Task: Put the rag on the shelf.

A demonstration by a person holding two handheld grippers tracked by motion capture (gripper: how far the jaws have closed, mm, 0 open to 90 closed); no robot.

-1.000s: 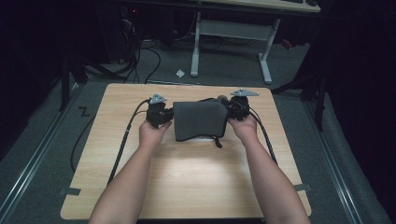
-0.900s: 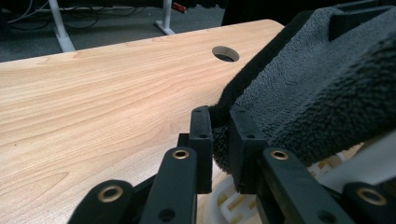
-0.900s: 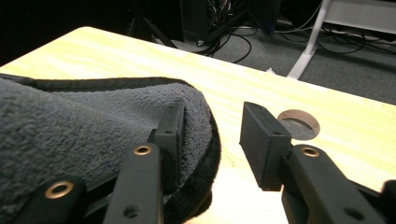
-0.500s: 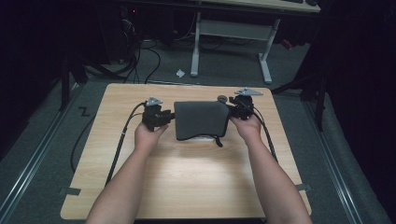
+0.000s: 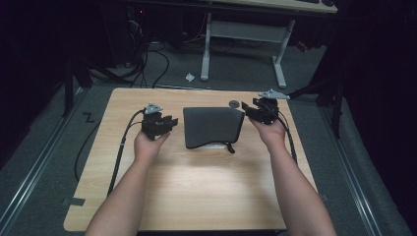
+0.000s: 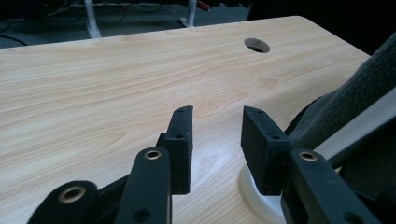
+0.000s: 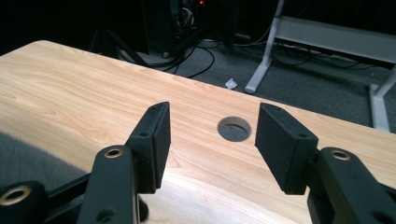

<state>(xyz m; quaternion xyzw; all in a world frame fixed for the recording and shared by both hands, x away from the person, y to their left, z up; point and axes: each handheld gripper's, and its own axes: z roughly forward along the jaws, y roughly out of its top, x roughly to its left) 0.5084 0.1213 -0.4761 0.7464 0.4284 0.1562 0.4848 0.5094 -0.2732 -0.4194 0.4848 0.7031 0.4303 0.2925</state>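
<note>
High view: both hand-held grippers, left and right, are opening empty, backing off toward nine and three o'clock, leaving the folded grey cloth lying released on the bench.

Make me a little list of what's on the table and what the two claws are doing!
Table: light wooden table with a round hole
Middle thing: dark grey folded cloth, lying flat
Left claw: open, nothing between the jaws, just left of the cloth; jaws have just been opening
Right claw: open, nothing held, by the cloth's far right corner; jaws have just been opening
</note>
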